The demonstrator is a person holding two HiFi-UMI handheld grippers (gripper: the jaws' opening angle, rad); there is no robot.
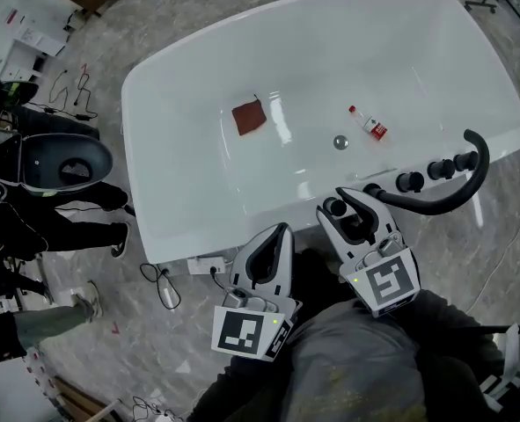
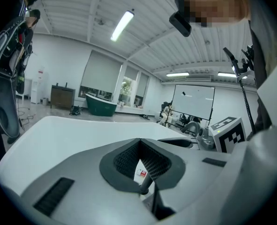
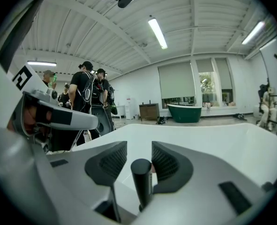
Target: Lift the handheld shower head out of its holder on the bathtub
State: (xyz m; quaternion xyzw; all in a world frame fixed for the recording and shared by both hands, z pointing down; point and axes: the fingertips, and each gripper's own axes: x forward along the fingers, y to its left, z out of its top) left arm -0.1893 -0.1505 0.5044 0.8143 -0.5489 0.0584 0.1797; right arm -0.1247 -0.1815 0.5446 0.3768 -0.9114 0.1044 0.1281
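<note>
Left tool (image 1: 280, 232): jaw tips together, nothing held. In the left gripper view a scrap of red and white shows through the gap lower down, likely the small bottle (image 1: 369, 124) on the tub floor. This tool hangs just outside the near rim of the bathtub (image 1: 167, 174), pointing in over the edge and touching no fitting. Judgement: it is parked to keep the rim free for the other side. Inside the tub, well apart from both tools, lie a red cloth (image 1: 249, 117), the drain (image 1: 340, 141) and the bottle, none of them involved. Right tool (image 1: 346, 206): jaws narrowly apart, bracketing the black stick-shaped shower head (image 1: 334, 207), which stands upright in its holder on the near rim. In the right gripper view the black cylinder rises between the two ribbed pads (image 3: 168, 163). It sits close against the right-hand pad, with a slim gap to the left-hand one. Contact cannot be confirmed, and no squeeze is evident. Judgement: the tool comes in roughly level, straddling the handle near its top, so that closing would give a grip for a straight upward pull. The step in hand is the grasp; the lift is not yet begun. Further right along the rim, a curved black hose (image 1: 457, 192) (or spout, cannot tell) starts just beside the right tool, with three black knobs (image 1: 440, 170) behind it.
</note>
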